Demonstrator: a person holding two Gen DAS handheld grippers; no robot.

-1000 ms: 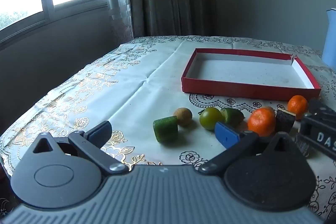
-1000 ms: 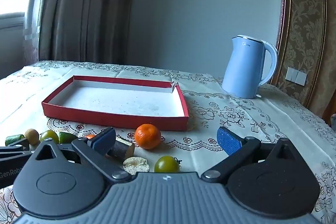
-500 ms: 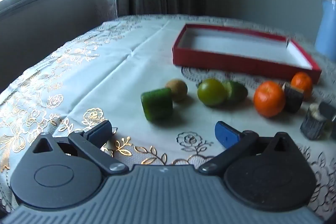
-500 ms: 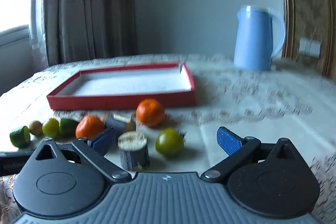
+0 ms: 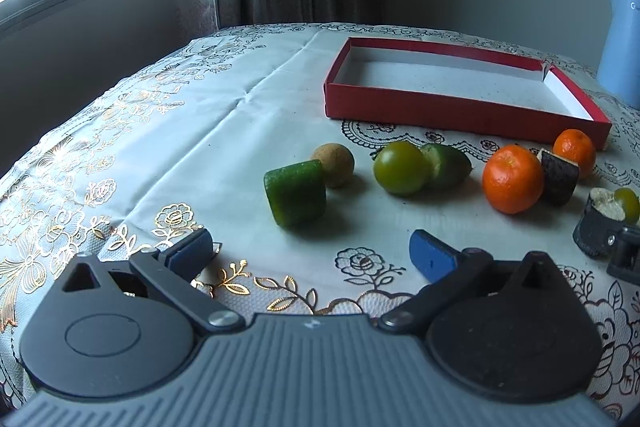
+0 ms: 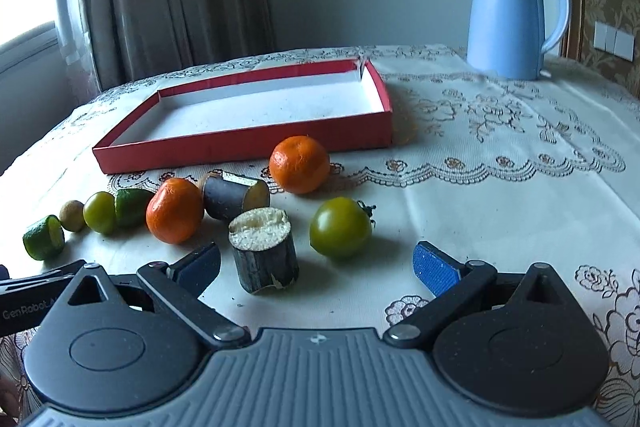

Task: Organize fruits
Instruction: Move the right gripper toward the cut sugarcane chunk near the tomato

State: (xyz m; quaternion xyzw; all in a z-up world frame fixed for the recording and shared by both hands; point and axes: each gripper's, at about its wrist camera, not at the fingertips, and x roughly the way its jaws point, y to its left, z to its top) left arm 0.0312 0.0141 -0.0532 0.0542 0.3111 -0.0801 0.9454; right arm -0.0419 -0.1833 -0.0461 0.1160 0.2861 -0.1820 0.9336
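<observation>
Nearest the cameras, the left gripper (image 5: pixel 310 253) and the right gripper (image 6: pixel 316 265) both hover low over the surface (image 6: pixel 500 195) with jaws spread wide and nothing between them. Just ahead of the right gripper a dark-skinned cut stalk piece (image 6: pixel 264 249) stands upright beside a green tomato (image 6: pixel 340 227); just ahead of the left one lies a green cut chunk (image 5: pixel 296 193), with a small brown round fruit (image 5: pixel 334 165) touching or nearly touching it behind. Beyond these the rest of the fruit is strung in a loose row: another green tomato (image 5: pixel 402 167) against a halved green fruit (image 5: pixel 448 165), a large orange (image 5: pixel 512 179), a second dark stalk piece (image 6: pixel 234 195) lying on its side, and a smaller orange (image 6: pixel 300 163) closest to the box. Farther back sits the red box (image 5: pixel 452 113), its white floor bare. So the sorting looks barely begun: no fruit is in the box, none is gripped, and every piece is left to move, presumably into that box. A blue kettle (image 6: pixel 516 15) stands farthest off.
</observation>
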